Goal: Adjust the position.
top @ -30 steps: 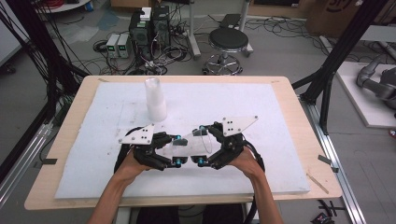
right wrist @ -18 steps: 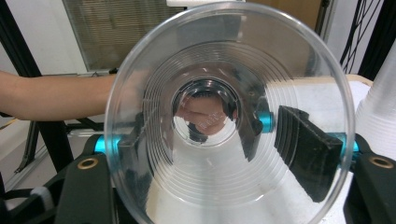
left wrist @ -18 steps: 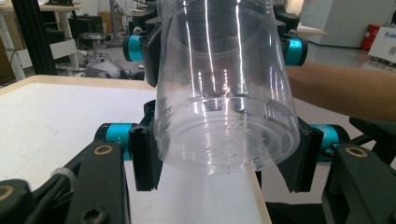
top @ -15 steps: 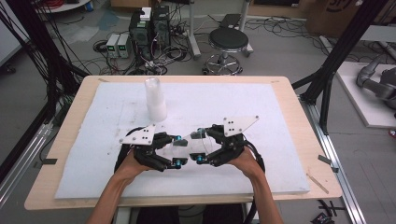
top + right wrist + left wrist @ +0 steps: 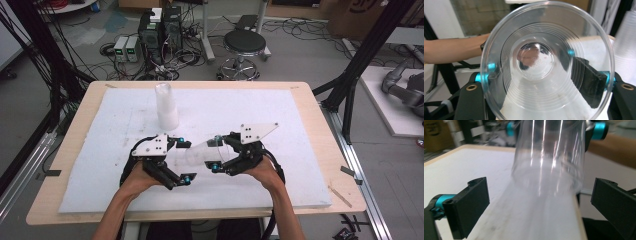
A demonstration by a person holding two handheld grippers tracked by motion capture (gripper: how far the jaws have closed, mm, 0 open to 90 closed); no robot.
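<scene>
From above, a white mat [image 5: 260,120] covered the wooden table [image 5: 320,130], with a stool [image 5: 244,45] and computer boxes [image 5: 160,27] on the grey floor beyond. A stack of cups [image 5: 166,106] stood upright on the mat. The right gripper [image 5: 216,154] clamped a clear cup [image 5: 199,154] lying sideways. The left gripper [image 5: 185,160] was spread apart beside it.

Along the left gripper's jaws, the cup [image 5: 549,155] hung between them, untouched.

Along the right gripper's jaws, the cup's [image 5: 546,60] mouth faced the camera.

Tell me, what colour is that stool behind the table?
Black seat on a shiny metal base, the stool shows best in the high view.
</scene>
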